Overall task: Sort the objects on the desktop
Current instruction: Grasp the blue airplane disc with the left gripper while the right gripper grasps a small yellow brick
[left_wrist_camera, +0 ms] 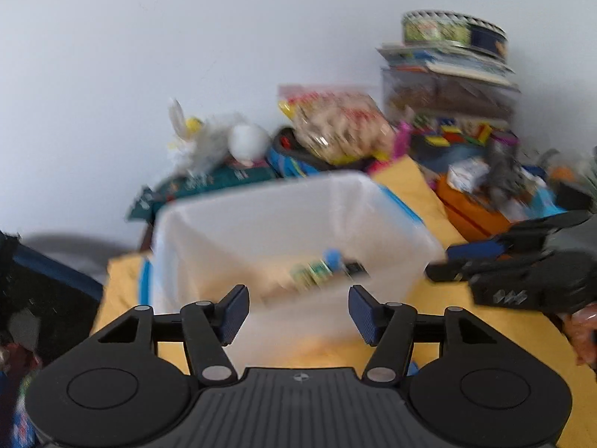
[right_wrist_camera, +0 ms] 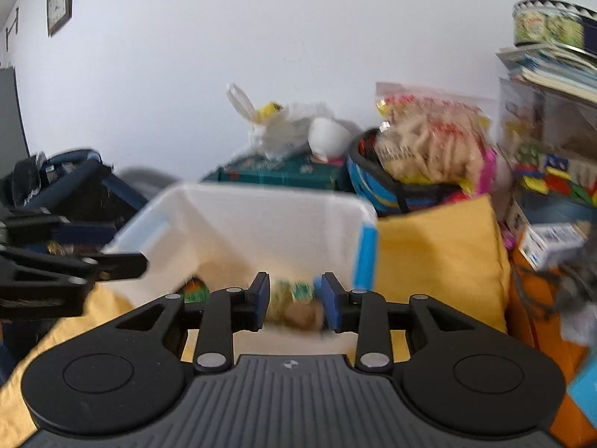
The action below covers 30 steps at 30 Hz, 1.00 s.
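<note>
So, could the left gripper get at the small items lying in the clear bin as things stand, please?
Probably yes: the left gripper is open and empty in front of the clear bin, whose top is uncovered above the small items.

wall: plain white (right_wrist_camera: 298, 37) | clock (right_wrist_camera: 58, 5): dark-framed, hung upper left | light: soft, even

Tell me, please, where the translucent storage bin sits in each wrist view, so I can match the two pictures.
Left wrist: translucent storage bin at centre, just beyond the open left gripper.
Right wrist: bin centre-left, behind the right gripper.
Shared landmark: snack bag behind the bin.
</note>
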Motion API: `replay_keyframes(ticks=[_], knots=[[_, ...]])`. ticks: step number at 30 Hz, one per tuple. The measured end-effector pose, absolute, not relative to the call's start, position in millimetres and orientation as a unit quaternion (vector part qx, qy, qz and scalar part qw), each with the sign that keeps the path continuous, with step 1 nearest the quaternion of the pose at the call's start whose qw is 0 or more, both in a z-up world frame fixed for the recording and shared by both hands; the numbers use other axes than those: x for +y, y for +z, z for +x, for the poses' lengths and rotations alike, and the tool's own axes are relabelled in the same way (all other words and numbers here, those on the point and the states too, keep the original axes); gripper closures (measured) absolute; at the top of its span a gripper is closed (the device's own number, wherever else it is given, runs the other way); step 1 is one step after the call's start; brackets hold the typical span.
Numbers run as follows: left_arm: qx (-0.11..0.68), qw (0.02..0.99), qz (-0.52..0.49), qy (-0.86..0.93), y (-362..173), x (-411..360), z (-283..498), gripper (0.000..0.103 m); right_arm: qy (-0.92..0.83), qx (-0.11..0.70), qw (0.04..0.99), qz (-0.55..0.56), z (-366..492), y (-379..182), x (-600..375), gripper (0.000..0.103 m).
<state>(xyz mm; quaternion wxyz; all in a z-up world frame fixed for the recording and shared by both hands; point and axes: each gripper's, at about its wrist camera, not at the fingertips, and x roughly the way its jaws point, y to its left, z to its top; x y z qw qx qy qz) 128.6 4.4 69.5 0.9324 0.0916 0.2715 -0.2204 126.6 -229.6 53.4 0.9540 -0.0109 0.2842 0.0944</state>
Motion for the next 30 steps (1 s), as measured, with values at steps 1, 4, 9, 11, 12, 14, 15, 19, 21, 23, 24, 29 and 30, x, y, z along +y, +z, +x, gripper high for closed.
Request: replay_keyframes(ticks=[1,4,9,11,12,14,15,19,21,23,24,29,30], knots=[[0.283,0.928,0.093,-0.225,62,3,122,0.04,0.094,0.299,0.949,-0.022,123,43,-230,0.067],[0.317,0.916,0.099,-0.224,36,0,109,0.04,0.104,0.365,0.925,-0.034,115,0,-230,0.067],[0.356,0.904,0.092,-0.219,11,2,95,0.04,0.155,0.368,0.908,-0.13,90,-35,-202,0.071],[0.361,0.903,0.09,-0.216,7,2,94,0.04,0.164,0.363,0.899,-0.183,86,-43,-188,0.074],[0.363,0.902,0.089,-0.214,5,2,94,0.04,0.165,0.363,0.895,-0.2,85,-47,-184,0.074],[0.367,0.902,0.087,-0.21,4,2,95,0.04,0.165,0.37,0.89,-0.209,91,-53,-179,0.076],[0.369,0.902,0.087,-0.208,3,1,96,0.04,0.161,0.375,0.889,-0.207,94,-56,-180,0.076],[0.374,0.9,0.082,-0.206,2,-3,102,0.04,0.141,0.386,0.891,-0.195,106,-61,-188,0.078],[0.38,0.898,0.074,-0.211,0,-7,107,0.04,0.145,0.392,0.891,-0.175,111,-62,-196,0.085],[0.388,0.892,0.07,-0.221,-5,-16,116,0.04,0.146,0.393,0.893,-0.165,108,-63,-201,0.086],[0.39,0.89,0.071,-0.227,-7,-22,121,0.04,0.144,0.393,0.894,-0.159,103,-62,-204,0.086],[0.384,0.879,0.094,-0.267,-16,-60,132,0.04,0.137,0.398,0.898,-0.125,81,-58,-217,0.086],[0.378,0.878,0.104,-0.274,-18,-69,133,0.04,0.133,0.401,0.898,-0.119,77,-59,-219,0.086]])
